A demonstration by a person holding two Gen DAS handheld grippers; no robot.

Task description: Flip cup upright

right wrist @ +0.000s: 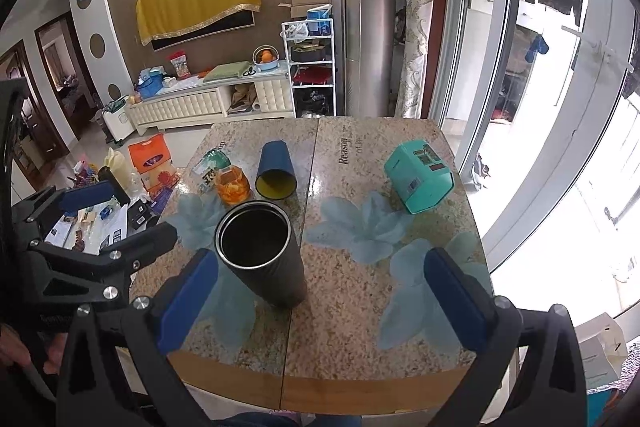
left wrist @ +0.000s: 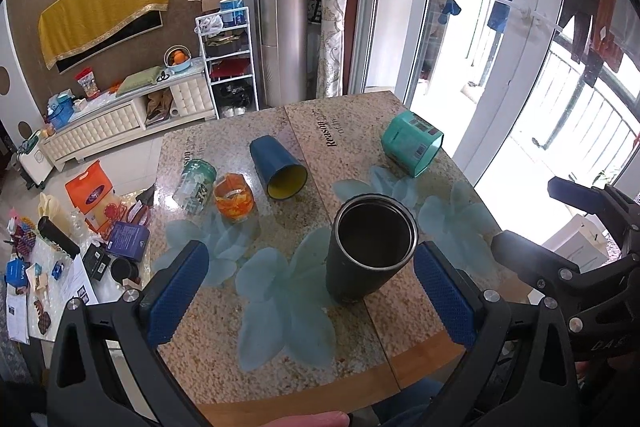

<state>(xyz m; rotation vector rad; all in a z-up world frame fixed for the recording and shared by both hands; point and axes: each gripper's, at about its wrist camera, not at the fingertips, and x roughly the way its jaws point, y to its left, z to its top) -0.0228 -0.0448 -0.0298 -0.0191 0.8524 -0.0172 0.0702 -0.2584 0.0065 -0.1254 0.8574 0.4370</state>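
A black metal tumbler (left wrist: 370,249) stands upright, mouth up, on the table (left wrist: 280,367); it also shows in the right wrist view (right wrist: 262,251). A blue cup with a yellow inside (left wrist: 278,167) (right wrist: 275,169) lies on its side, mouth toward me. A teal cup (left wrist: 412,143) (right wrist: 418,175) lies on its side at the right. My left gripper (left wrist: 312,291) is open and empty, its pads on either side of the tumbler, short of it. My right gripper (right wrist: 320,301) is open and empty, right of the tumbler.
An orange glass (left wrist: 234,201) (right wrist: 232,187) stands upright beside a green can (left wrist: 194,187) (right wrist: 212,165) lying on its side. Clutter covers the floor (left wrist: 60,247) at the left. A glass door (left wrist: 520,67) is at the right. The table's front edge is near me.
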